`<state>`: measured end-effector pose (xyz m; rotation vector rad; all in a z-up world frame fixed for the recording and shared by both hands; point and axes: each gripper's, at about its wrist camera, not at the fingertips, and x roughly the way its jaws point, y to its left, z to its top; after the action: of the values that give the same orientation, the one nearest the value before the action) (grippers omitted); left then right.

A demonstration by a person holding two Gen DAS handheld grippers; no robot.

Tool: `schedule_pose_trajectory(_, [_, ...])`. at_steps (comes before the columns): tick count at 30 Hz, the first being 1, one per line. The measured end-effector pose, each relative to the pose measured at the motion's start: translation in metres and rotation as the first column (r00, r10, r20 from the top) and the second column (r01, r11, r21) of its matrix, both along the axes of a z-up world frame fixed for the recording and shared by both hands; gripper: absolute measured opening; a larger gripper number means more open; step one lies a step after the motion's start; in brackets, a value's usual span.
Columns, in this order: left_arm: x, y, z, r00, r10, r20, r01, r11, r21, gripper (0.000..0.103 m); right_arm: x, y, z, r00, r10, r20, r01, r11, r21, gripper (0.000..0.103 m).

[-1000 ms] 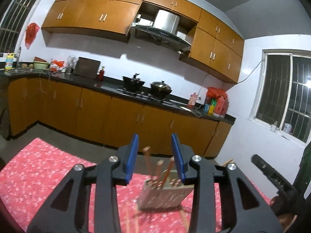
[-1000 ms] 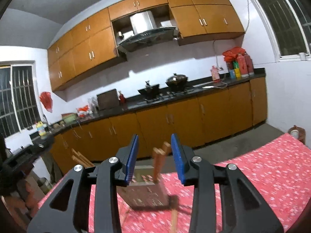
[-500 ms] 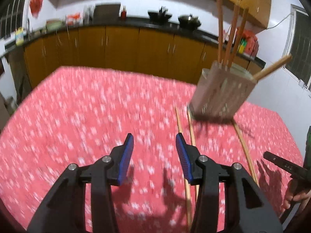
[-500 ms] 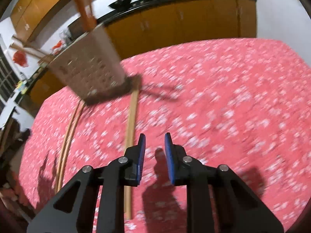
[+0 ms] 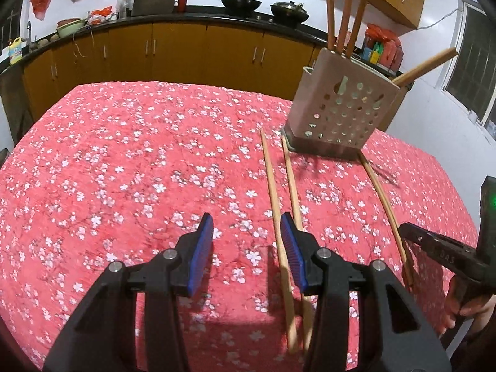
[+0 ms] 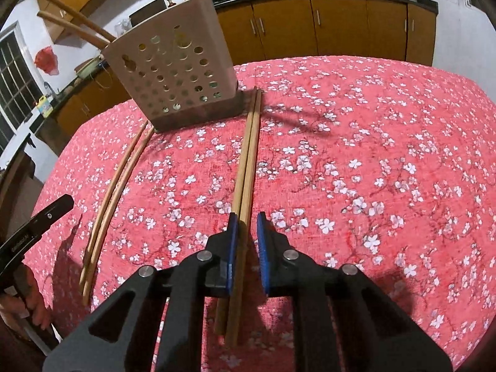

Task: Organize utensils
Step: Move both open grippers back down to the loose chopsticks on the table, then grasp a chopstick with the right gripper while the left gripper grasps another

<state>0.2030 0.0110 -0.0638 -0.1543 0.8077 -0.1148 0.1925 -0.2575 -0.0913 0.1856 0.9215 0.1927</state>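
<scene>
While my right claw (image 6: 247, 241) is closing around the pair of chopsticks (image 6: 248, 155) lying on the counter (image 6: 372, 155), the pads aren't pressing yet: left pad looks to be touching the sticks, right pad has a gap. Step in hand, as I read it: pick up loose chopsticks to drop into the perforated holder (image 6: 173, 71), which stands at the far end of that pair and already has several sticks in it.

Left claw (image 5: 246, 248) is partly open and empty, low over the cloth; a second pair of chopsticks (image 5: 272, 192) lies just beside its right finger, not between the jaws. Needs a shift sideways before closing.

Next for the right: finish the squeeze, confirm both sticks are caught, lift level, tip ends down into the holder.
</scene>
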Motion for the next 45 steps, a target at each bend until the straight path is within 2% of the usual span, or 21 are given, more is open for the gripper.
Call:
schedule_pose_trajectory(9, [0.001, -0.004, -0.006, 1.000, -0.023, -0.021, 0.023, 1.000, 0.002, 0.045, -0.002, 0.001, 0.002, 1.000, -0.017, 0.021, 0.019, 0.996, -0.085, 0.013])
schedule_pose_trajectory(18, [0.003, -0.009, -0.012, 0.998, -0.045, -0.039, 0.045, 0.999, 0.005, 0.045, -0.007, 0.005, -0.001, 1.000, 0.005, 0.012, -0.004, 0.996, -0.092, 0.013])
schedule_pose_trajectory(21, [0.005, -0.009, -0.014, 0.997, -0.054, -0.048, 0.055, 0.999, 0.003, 0.044, -0.006, 0.002, -0.001, 1.000, -0.016, 0.016, 0.018, 0.991, -0.135, 0.007])
schedule_pose_trajectory(26, [0.005, -0.012, -0.017, 0.994, -0.087, -0.062, 0.088, 0.996, 0.002, 0.036, -0.003, -0.021, -0.002, 0.993, -0.115, 0.014, 0.116, 0.988, -0.104, 0.007])
schedule_pose_trajectory(31, [0.004, -0.019, -0.021, 0.989, -0.123, -0.080, 0.126, 0.992, 0.029, 0.028, -0.004, -0.022, -0.002, 0.994, -0.107, 0.023, 0.109, 0.986, -0.124, 0.007])
schedule_pose_trajectory(35, [0.005, -0.026, -0.028, 0.986, -0.132, -0.102, 0.141, 0.987, 0.083, 0.021, -0.004, -0.022, -0.001, 0.994, -0.103, 0.022, 0.105, 0.987, -0.120, 0.007])
schedule_pose_trajectory(40, [0.006, -0.031, -0.030, 0.988, -0.124, -0.091, 0.137, 0.978, 0.157, 0.009, -0.009, -0.019, -0.001, 0.996, -0.089, 0.026, 0.091, 0.986, -0.138, 0.008])
schedule_pose_trajectory(45, [0.020, -0.022, -0.030, 0.992, -0.085, -0.092, 0.102, 0.976, 0.194, 0.008, -0.004, -0.022, -0.001, 0.995, -0.093, 0.025, 0.095, 0.986, -0.134, 0.008])
